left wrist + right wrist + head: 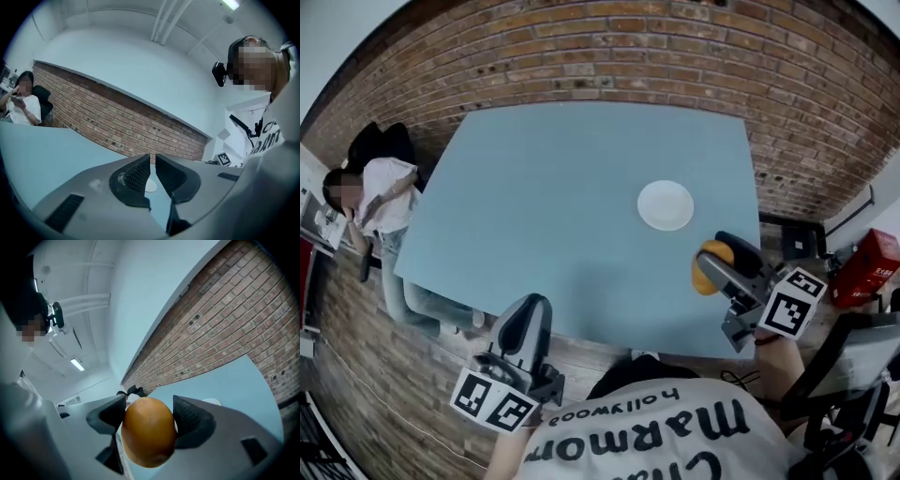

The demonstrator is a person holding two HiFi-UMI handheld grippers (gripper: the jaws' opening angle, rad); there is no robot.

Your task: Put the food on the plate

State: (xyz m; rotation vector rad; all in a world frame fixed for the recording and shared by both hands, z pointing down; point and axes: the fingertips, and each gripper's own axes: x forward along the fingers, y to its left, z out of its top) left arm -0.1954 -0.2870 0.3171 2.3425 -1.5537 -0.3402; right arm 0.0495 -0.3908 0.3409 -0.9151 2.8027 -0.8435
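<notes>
Food, an orange-brown oval piece, sits clamped between the two jaws of your right hand-held gripper, bulging out below them. You hold it over the near right corner of the tabletop, jaws angled away from you and to your left, toward the white plate. The plate is near but clearly apart from the food, with nothing on it. Your left hand-held gripper hangs low off the tabletop's near edge, tilted up toward the far side, its jaws narrowed to a slim gap with nothing between them.
</notes>
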